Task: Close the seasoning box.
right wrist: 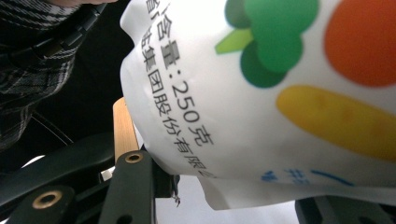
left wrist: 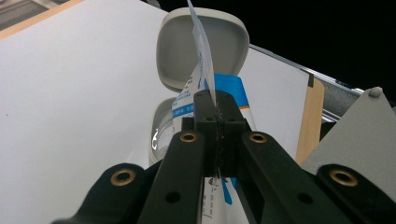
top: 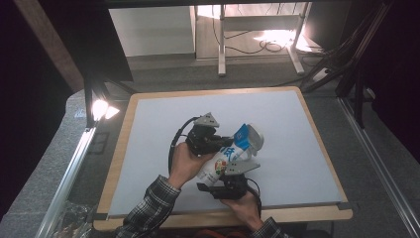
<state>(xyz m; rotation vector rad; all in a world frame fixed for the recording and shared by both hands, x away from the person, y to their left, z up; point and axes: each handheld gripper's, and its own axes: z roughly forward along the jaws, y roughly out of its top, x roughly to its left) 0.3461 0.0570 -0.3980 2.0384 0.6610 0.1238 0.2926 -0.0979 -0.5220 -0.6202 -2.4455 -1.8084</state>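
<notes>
A white pouch with a blue top and printed vegetables is held above the white table mat by both grippers. My left gripper comes in from the left and is shut on the pouch's thin upper edge, pads pressed together on the film. Reaching up from below, my right gripper has the pouch body clamped between its jaws. Just behind the pouch top is a pale grey box with its hinged lid standing open.
The mat lies on a wood-edged table. A bright lamp shines at the table's left side. Desk legs and cables stand on the floor beyond the far edge. A plaid sleeve is near the right gripper.
</notes>
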